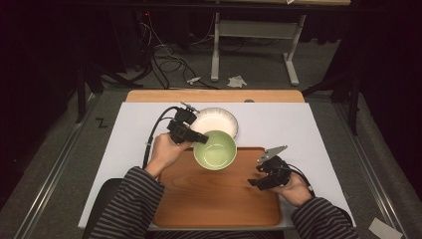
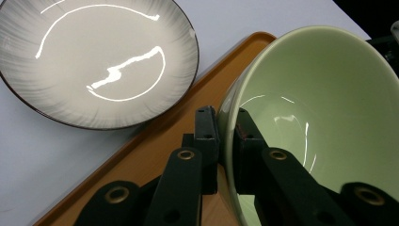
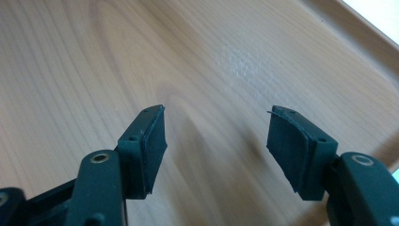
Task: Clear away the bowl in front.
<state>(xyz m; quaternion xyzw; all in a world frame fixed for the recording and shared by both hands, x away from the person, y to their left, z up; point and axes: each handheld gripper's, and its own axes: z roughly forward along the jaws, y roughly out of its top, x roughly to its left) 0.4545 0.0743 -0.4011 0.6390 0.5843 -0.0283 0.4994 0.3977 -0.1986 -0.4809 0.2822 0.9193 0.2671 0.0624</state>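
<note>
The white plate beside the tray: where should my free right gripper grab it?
Take the white plate by its thin raised rim, probably the right edge, away from the green bowl held by the left gripper. It lies flat, so the right gripper needs one jaw under the rim.

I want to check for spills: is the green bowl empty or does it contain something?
Empty. The green bowl shows only a bare glossy inside with light reflections, and the high view shows the same, while the left tool grips its rim.

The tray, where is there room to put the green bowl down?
The wooden tray is bare across its near half, between the two hands. Its far edge is crowded: the green bowl, pinched by the left gripper, hangs beside the white plate.
</note>
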